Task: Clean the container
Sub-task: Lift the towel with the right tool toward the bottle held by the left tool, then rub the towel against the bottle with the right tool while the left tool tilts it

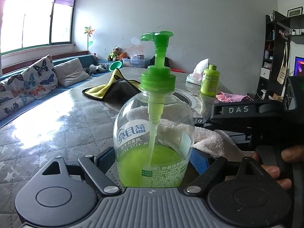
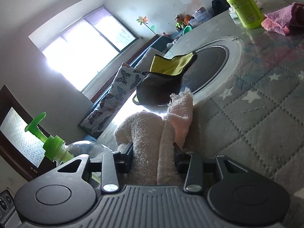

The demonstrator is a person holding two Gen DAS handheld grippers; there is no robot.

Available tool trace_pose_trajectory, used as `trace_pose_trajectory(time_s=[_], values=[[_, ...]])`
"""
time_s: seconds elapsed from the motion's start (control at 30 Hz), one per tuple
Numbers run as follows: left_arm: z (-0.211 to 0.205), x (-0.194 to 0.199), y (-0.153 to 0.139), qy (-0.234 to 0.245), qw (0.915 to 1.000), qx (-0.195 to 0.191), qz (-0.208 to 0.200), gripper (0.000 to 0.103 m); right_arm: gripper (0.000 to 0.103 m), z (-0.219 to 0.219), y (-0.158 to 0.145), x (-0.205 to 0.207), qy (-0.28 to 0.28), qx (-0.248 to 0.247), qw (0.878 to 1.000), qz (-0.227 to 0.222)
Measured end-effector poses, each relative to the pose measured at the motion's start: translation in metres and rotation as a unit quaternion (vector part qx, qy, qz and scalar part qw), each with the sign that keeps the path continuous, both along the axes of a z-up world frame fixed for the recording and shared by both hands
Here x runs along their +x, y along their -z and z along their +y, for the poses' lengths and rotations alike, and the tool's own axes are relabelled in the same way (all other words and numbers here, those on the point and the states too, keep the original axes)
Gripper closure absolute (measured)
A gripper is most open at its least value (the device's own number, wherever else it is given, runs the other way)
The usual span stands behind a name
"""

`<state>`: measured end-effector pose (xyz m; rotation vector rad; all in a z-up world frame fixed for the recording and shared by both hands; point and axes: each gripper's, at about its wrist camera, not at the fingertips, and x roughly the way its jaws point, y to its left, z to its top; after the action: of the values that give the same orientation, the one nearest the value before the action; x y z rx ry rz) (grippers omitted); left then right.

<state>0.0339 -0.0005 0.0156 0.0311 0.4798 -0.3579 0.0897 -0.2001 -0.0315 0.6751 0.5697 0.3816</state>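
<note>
Gripping clear rounded bottle (image 1: 153, 133) | right tool (image 2: 153, 159) pinching fluffy towel (image 2: 144, 133)

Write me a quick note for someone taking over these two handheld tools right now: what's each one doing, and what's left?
Left tool: blue pads either side of the clear soap pump bottle, low on its body; the bottle stands upright, green soap in its lower part.
Right tool: shut on a bunched pale pink towel, just beside the bottle.
On the table: yellow-and-grey cloth, green bottle, pink cloth.
Done: bottle and towel are both in hand.
Left: probably wipe the bottle all round, then set both down.
</note>
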Motion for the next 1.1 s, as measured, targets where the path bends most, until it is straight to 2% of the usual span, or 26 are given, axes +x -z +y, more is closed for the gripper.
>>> trace_pose_trajectory(time_s=[0.1,0.23,0.33,0.73,0.87,0.93,1.03,1.1], values=[[0.000,-0.003,-0.001,-0.009,1.0000,0.002,-0.003,0.016,0.063,-0.004,-0.003,-0.004,0.002,0.019,1.000,-0.020],[0.002,-0.002,-0.001,-0.012,0.9999,-0.003,-0.002,0.016,0.063,-0.006,-0.014,-0.016,-0.012,0.057,0.995,-0.081],[0.002,-0.002,-0.001,-0.012,0.9999,-0.002,-0.001,0.016,0.063,-0.003,-0.017,-0.018,-0.023,0.058,0.993,-0.097],[-0.001,-0.002,0.001,-0.012,0.9999,-0.002,0.000,0.016,0.063,0.006,-0.006,-0.003,-0.009,-0.001,1.000,-0.025],[0.000,-0.001,0.002,-0.012,0.9999,-0.002,0.000,0.016,0.063,0.007,-0.004,-0.004,-0.007,-0.008,1.000,-0.022],[-0.001,-0.001,0.002,-0.012,0.9999,-0.003,0.000,0.016,0.063,0.004,-0.007,-0.007,-0.004,0.004,0.999,-0.034],[0.000,-0.001,0.003,-0.011,0.9999,-0.003,0.002,0.016,0.063,-0.004,-0.015,-0.019,-0.014,0.051,0.994,-0.091],[0.000,0.000,0.003,-0.012,0.9999,-0.003,0.002,0.015,0.063,-0.002,-0.019,-0.022,-0.026,0.059,0.991,-0.114]])
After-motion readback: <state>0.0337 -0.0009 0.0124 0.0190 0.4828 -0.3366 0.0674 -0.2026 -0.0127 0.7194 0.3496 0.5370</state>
